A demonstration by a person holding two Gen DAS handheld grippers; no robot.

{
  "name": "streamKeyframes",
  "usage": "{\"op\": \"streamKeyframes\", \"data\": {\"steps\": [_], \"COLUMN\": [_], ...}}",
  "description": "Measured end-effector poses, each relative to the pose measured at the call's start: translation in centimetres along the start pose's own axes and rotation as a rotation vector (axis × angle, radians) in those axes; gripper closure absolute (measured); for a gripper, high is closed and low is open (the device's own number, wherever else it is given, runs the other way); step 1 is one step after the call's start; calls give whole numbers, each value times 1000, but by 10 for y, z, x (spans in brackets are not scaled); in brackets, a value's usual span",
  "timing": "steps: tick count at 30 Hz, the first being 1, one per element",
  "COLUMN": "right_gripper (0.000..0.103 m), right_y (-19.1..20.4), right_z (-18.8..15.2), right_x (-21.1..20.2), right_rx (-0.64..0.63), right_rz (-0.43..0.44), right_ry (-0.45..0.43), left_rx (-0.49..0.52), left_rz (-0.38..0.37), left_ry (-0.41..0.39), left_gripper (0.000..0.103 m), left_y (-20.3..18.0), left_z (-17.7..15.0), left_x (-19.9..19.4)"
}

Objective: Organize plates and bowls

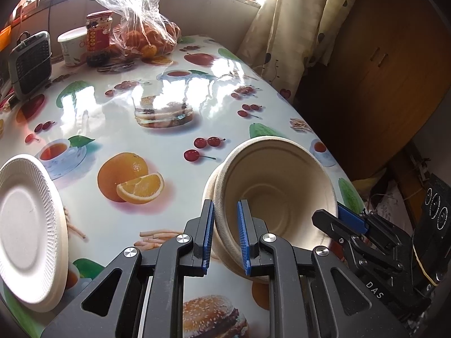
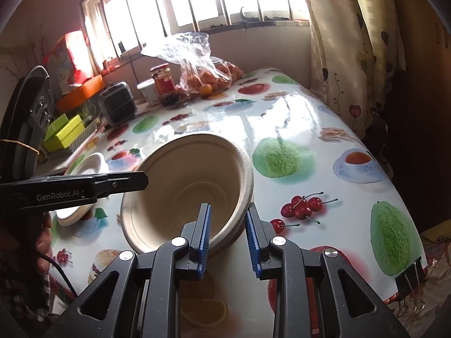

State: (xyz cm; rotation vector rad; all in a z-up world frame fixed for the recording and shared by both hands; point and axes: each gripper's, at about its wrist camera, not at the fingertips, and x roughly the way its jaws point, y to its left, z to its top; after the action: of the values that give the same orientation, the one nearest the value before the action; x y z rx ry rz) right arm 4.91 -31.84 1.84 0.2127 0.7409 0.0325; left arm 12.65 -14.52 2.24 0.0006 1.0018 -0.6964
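Beige bowl [image 1: 270, 197] tilted, rim between both grippers' jaws: left [image 1: 225, 236] pinching, right [image 2: 227, 239] parted.

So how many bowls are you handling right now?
2, nested and tilted: the outer bowl and the inner bowl. The left gripper and right gripper straddle opposite rims. More may hide inside.

Hard daylight pours through the barred window [image 2: 197, 2], blowing it out white and throwing streaky glare across the glossy table [image 1: 169, 93]. Corners fall dark and everything bends outward at the fisheye edges.
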Motion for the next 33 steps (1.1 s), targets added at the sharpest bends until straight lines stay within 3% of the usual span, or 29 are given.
{"op": "streamKeyframes", "data": {"steps": [12,19,33], "right_gripper": [78,71,66], "right_y": [-1,0,2], "right_z": [0,0,0], "right_x": [0,1,3], "right_rx": [1,-1,-8], "right_rz": [-1,2,-1], "right_ry": [-1,4,7], "left_rx": [-5,-3,-6], "left_rz": [3,0,-1], "left_ry": [0,-1,1], "left_gripper": [85,85,85], "left_y": [0,-2,-2], "left_z": [0,0,-1], "left_x": [0,1,1]}}
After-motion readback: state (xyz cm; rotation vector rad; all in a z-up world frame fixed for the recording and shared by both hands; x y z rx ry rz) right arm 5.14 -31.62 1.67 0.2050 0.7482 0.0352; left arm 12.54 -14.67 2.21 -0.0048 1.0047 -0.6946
